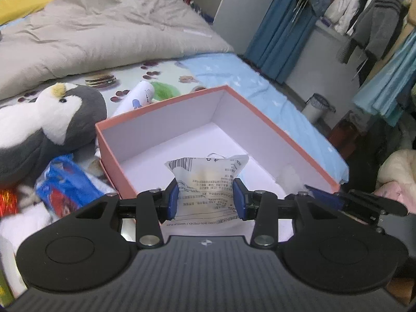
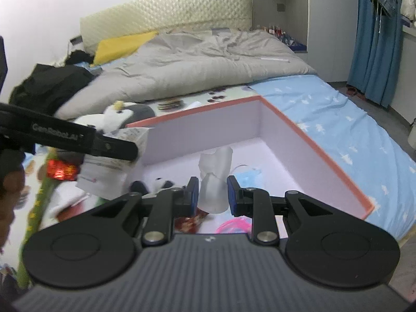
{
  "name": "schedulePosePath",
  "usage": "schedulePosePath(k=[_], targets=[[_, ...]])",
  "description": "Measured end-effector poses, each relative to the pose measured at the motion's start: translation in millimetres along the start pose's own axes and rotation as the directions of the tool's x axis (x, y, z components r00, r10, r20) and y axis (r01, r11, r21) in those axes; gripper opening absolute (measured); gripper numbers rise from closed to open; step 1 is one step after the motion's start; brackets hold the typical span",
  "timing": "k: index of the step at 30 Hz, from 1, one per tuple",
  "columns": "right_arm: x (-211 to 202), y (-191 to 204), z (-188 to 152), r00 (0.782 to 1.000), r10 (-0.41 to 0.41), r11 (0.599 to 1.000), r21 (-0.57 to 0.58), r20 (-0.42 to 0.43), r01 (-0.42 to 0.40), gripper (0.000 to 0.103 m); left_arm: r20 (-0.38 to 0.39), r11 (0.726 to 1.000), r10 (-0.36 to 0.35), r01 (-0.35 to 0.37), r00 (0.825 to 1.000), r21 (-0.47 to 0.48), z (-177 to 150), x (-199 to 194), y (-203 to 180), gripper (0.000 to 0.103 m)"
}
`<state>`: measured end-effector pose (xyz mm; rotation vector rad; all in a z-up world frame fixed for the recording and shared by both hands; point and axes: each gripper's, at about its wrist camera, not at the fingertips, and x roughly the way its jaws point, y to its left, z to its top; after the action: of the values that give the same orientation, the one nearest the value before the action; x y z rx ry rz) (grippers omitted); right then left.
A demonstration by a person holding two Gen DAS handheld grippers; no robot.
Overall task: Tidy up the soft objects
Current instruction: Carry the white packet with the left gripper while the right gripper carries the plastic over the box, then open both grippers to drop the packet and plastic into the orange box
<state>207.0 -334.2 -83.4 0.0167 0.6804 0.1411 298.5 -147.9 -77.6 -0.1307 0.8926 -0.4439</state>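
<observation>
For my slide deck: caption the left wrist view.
Left tongs grip a printed white plastic packet above the open pink cardboard box, grey-and-white plush penguin alongside.

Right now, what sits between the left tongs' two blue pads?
In the left wrist view, a printed white packet is pinched between the left tongs, held over the orange box.

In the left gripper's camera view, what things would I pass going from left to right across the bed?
Red shiny packet → blue snack bag → penguin plush → white tube → pink box → printed pouch held by the left gripper → right gripper.
</observation>
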Motion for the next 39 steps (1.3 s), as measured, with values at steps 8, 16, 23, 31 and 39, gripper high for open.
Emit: schedulePosePath(k=[8, 16, 23, 31, 39], targets=[[51.6, -24.2, 23.7, 0.991, 0.026, 1.0, 0.02, -0.134, -0.024, 0.027, -0.104, 0.999, 0.01, -0.014, 0.995, -0.035, 46.1, 57.8, 20.7, 0.048], [82.9, -40.7, 26.4, 0.977, 0.004, 0.998, 0.063, -0.213, 0.01, 0.031, -0.169, 0.997, 0.012, -0.024, 0.986, -0.07, 55.2, 93.1, 26.3, 0.048], [82.3, -43.2, 25.0, 0.979, 0.013, 0.996, 0.085, -0.206, 0.004, 0.037, -0.147, 0.998, 0.062, -0.063, 0.987, -0.001, 46.8, 91.4, 22.9, 0.06], [56.9, -39.5, 19.9, 0.993, 0.013, 0.996, 0.09, -0.116, -0.003, 0.037, -0.075, 0.997, 0.078, -0.077, 0.994, 0.017, 34.7, 64.5, 21.5, 0.06], [26.2, -25.3, 6.6, 0.999, 0.01, 0.998, 0.057, -0.053, -0.007, 0.037, 0.023, 0.994, 0.086, -0.087, 0.996, 0.066, 10.1, 30.3, 8.9, 0.06]])
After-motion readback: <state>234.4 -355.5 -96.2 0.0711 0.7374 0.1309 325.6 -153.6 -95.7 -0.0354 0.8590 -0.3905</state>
